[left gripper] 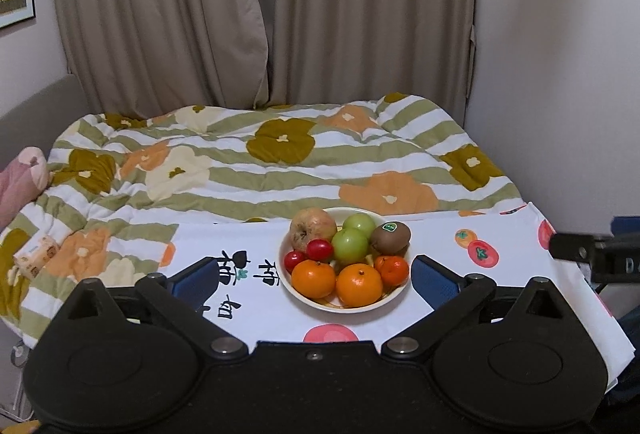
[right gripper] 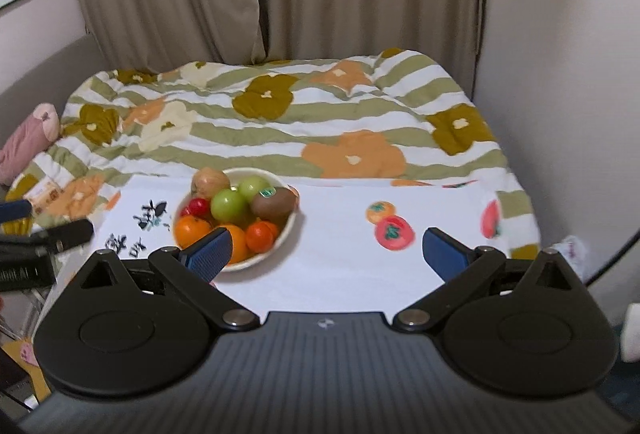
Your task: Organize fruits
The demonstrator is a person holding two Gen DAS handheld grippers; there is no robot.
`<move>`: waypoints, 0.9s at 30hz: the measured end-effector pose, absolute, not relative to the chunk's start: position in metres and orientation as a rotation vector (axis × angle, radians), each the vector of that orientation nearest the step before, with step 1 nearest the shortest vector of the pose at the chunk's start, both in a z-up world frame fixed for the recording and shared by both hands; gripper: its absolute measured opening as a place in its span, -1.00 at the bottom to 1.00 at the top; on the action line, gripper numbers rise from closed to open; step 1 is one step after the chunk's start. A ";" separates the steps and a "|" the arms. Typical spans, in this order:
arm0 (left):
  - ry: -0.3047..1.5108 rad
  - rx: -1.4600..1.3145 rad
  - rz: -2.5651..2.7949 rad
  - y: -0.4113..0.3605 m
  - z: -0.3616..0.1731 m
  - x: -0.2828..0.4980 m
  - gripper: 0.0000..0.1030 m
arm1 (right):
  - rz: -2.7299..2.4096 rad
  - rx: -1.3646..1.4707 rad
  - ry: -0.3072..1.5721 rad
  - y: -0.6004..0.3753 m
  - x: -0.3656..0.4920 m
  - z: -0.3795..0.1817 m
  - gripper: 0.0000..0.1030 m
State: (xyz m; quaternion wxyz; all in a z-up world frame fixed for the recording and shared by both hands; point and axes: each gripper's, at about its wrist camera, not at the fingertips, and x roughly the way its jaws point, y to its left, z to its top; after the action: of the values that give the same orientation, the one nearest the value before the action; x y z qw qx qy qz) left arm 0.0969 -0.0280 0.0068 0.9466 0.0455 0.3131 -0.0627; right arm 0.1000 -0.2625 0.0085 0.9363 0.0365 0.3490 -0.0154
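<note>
A cream bowl [left gripper: 398, 292] stands on a white printed cloth [left gripper: 460, 246]. It holds a brownish apple [left gripper: 312, 228], two green fruits [left gripper: 350, 245], a kiwi [left gripper: 391, 236] with a sticker, small red fruits [left gripper: 319, 249] and three oranges [left gripper: 358, 284]. My left gripper [left gripper: 316, 280] is open and empty, its blue pads either side of the bowl, short of it. In the right wrist view the bowl [right gripper: 290, 226] is left of centre. My right gripper [right gripper: 326, 252] is open and empty, its left pad overlapping the bowl's front.
A flowered striped quilt [left gripper: 260, 153] covers the bed behind the cloth, with curtains [left gripper: 260, 13] beyond. A tissue pack [left gripper: 38, 254] and a pink pillow [left gripper: 20, 181] lie at the left. The other gripper shows at the right edge [left gripper: 592, 254] and at the left edge [right gripper: 44, 238].
</note>
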 end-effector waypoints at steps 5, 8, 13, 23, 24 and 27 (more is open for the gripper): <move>0.625 0.107 -0.120 -0.029 0.016 0.077 1.00 | -0.059 0.062 0.729 -0.262 0.077 0.013 1.00; 0.633 0.102 -0.114 -0.026 0.015 0.068 1.00 | -0.067 0.070 0.740 -0.262 0.065 0.014 1.00; 0.615 0.139 -0.089 -0.029 0.012 0.052 1.00 | -0.082 0.081 0.762 -0.260 0.053 0.010 1.00; 0.638 0.131 -0.106 -0.027 0.006 0.049 1.00 | -0.114 0.091 0.778 -0.262 0.048 0.004 1.00; 0.640 0.128 -0.109 -0.027 0.006 0.049 1.00 | -0.117 0.090 0.780 -0.262 0.048 0.003 1.00; 0.642 0.129 -0.114 -0.027 0.006 0.049 1.00 | -0.123 0.091 0.785 -0.261 0.048 0.002 1.00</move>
State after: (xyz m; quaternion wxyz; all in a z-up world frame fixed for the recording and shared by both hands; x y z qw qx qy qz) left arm 0.0491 -0.0268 0.0058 0.9453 0.0635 0.3151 -0.0560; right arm 0.0484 -0.2606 0.0019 0.9212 0.0443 0.3819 -0.0600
